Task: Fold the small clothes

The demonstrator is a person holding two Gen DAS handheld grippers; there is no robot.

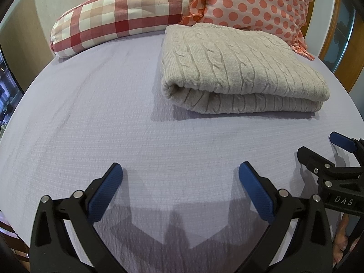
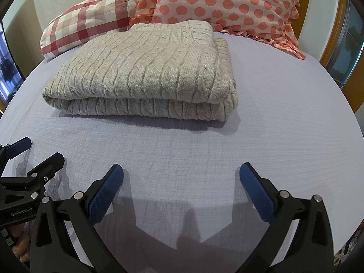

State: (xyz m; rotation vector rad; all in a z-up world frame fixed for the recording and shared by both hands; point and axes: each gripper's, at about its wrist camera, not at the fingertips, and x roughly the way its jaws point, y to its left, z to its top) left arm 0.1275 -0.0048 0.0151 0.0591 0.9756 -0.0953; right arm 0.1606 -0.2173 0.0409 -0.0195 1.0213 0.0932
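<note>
Blue pads [image 1: 107, 195] on my left tongs [image 1: 180, 170] sit closest in the left wrist view, spread wide apart with nothing between them but lilac sheet [image 1: 102, 113]. My right tongs [image 2: 181, 170] look the same in the right wrist view: jaws wide, blue pads [image 2: 257, 193] bare, gripping nothing. Both pairs hover low over the bed, casting dark shadows on the sheet right beneath them. I can see each tool from the other's camera too, so the 2 are side by side: the right tongs show at the right edge of the left view, marked DAS, and the left tongs show at the left edge of the right view.

Ahead of both lies the sweater [image 1: 234, 68], a beige cable-knit already folded into a thick rectangle of 2 visible layers, its rounded fold facing me. It rests flat on the sheet, well apart from both tongs, toward the head of the bed. In the right view the sweater [image 2: 147, 68] sits left of centre; in the left view it sits right of centre, so it is roughly between my 2 tools and further on.

Behind it, 2 pillows lean at the headboard: a red check pillow [image 1: 118, 16] on the left and a dotted pillow [image 1: 254, 2] with a frilled edge on the right. The sweater's far edge lies just beside both.
</note>
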